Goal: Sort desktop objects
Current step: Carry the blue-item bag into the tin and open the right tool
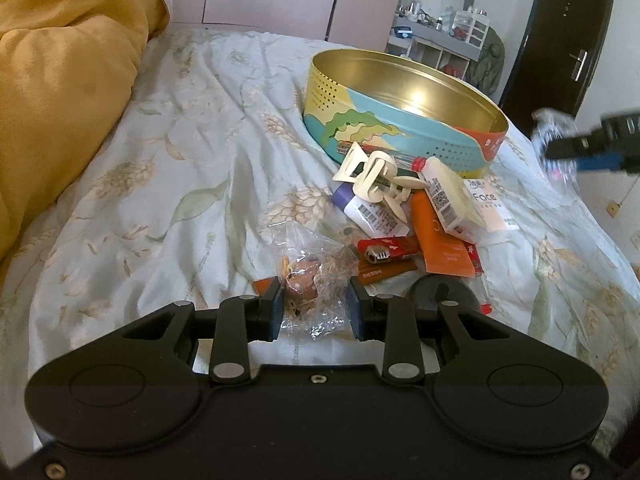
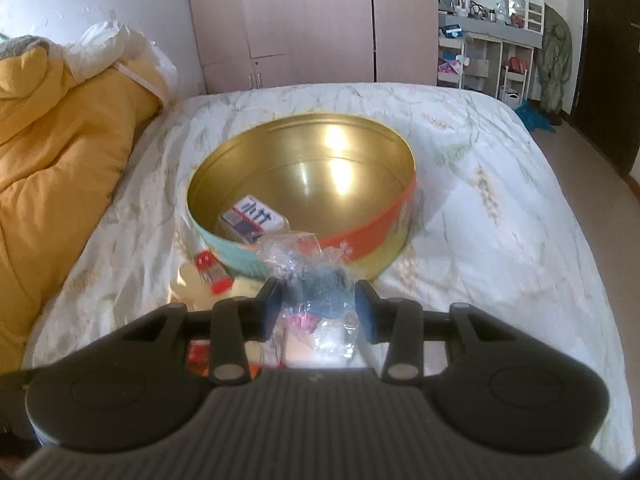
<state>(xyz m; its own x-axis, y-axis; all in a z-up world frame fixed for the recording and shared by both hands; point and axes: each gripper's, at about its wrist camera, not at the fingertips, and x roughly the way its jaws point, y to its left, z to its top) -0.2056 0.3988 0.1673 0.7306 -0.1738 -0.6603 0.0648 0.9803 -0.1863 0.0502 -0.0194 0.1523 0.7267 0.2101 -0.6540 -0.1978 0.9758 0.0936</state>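
Note:
A round tin with a gold inside stands on the bed; in the right wrist view the tin holds a small printed box. In front of it lies a pile: a white hair claw, white tubes, a red lighter, an orange sachet and a black round piece. My left gripper is low on the bed, its fingers pressed on a clear bag with a brown item. My right gripper hangs before the tin's near rim, shut on a crumpled clear bag.
A yellow duvet is heaped along the bed's left side. The floral sheet stretches bare between duvet and tin. Beyond the bed are a pink wardrobe, a cluttered desk and a dark door.

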